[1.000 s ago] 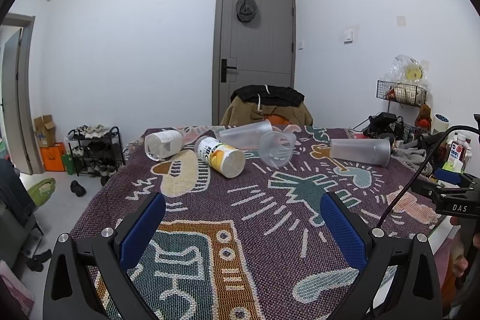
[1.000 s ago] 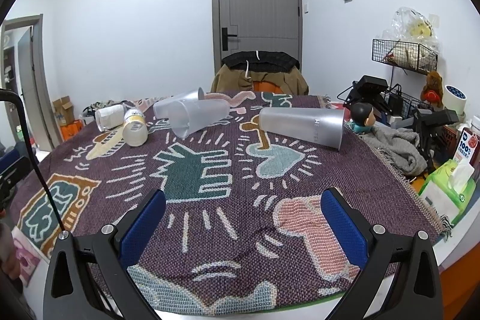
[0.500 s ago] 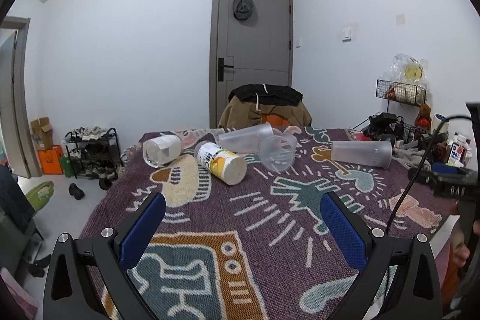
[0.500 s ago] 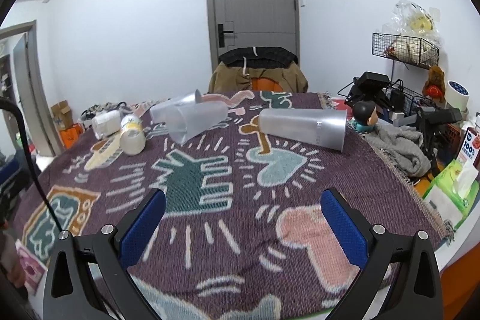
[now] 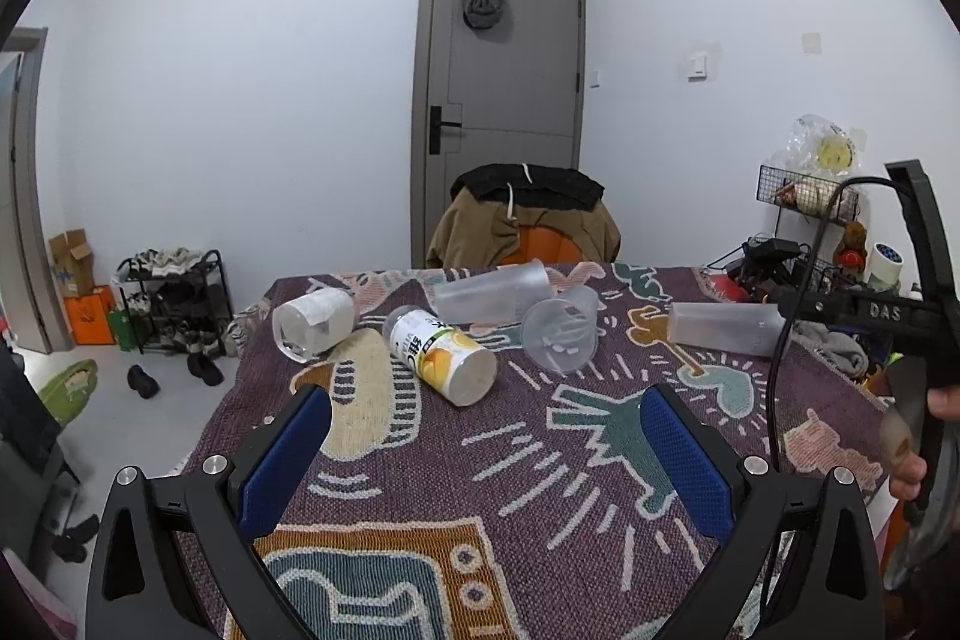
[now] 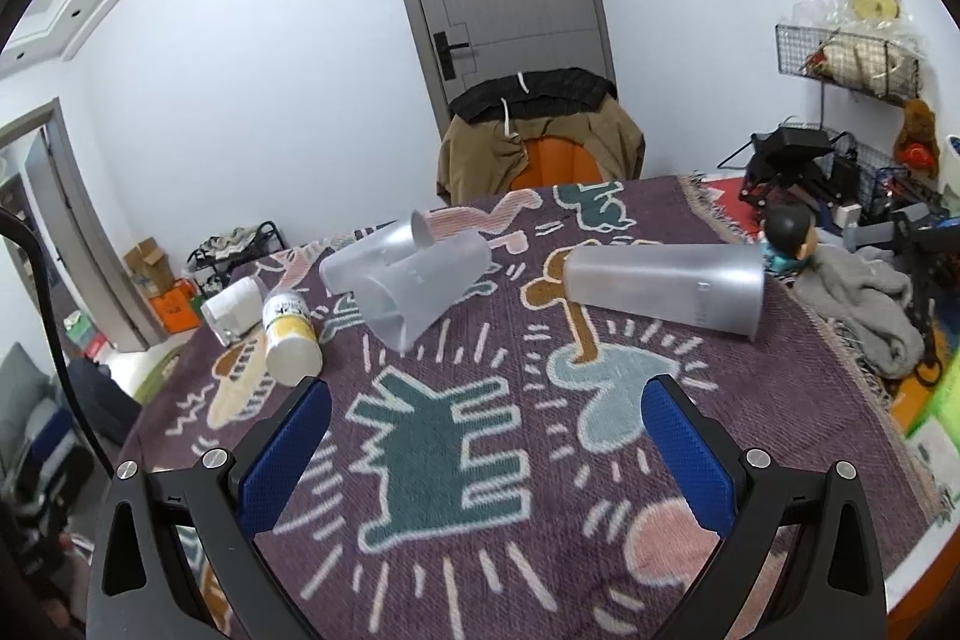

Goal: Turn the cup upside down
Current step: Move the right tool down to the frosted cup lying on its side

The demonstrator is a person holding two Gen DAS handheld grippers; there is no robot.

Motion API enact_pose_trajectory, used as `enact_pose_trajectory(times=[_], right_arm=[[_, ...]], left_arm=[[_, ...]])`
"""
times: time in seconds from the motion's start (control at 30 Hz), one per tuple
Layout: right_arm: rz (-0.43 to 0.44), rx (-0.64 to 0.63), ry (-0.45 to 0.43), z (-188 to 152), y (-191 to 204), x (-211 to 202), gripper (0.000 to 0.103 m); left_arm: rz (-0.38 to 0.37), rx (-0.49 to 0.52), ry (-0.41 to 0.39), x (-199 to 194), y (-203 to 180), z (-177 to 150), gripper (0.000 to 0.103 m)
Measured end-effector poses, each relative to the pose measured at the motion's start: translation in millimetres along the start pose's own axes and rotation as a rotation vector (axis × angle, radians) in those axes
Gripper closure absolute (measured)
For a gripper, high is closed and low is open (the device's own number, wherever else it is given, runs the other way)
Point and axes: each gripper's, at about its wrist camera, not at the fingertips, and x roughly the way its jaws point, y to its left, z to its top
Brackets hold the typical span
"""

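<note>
Several cups lie on their sides on the patterned tablecloth (image 5: 540,466). In the left wrist view: a white cup (image 5: 312,319), a yellow-labelled cup (image 5: 441,355), a long frosted cup (image 5: 492,292), a clear cup (image 5: 561,331) with its mouth toward me, and a frosted tumbler (image 5: 726,328). In the right wrist view the tumbler (image 6: 663,289) lies ahead right, a frosted cup (image 6: 420,292) ahead left, the yellow-labelled cup (image 6: 291,334) further left. My left gripper (image 5: 486,433) is open and empty, short of the cups. My right gripper (image 6: 486,433) is open and empty over the cloth.
A chair draped with jackets (image 5: 528,220) stands behind the table before a grey door (image 5: 498,100). Grey cloth (image 6: 864,304), a figurine (image 6: 789,232) and wire racks crowd the right edge. The right gripper's body and hand show in the left wrist view (image 5: 900,316).
Both grippers have risen and tilted; the right view has come closer to the frosted cups and rolled. The cups have not moved. Both grippers stay open.
</note>
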Motion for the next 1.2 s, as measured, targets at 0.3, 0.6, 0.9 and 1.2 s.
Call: enact_pose_trajectory(times=[0.3, 0.6, 0.9, 1.2], right_arm=[[0.078, 0.096, 0.111, 38, -6, 48, 0.0], [0.139, 0.194, 0.251, 74, -6, 115, 0.0], [0.172, 0.308, 0.44, 86, -6, 191, 0.01], [0.161, 0.364, 0.59, 98, -1, 246, 0.013]], left_arm=[[0.054, 0.017, 0.016, 28, 9, 25, 0.0], [0.085, 0.013, 0.044, 67, 17, 42, 0.0], [0.124, -0.003, 0.074, 94, 31, 47, 0.0], [0.161, -0.038, 0.096, 103, 56, 34, 0.0]])
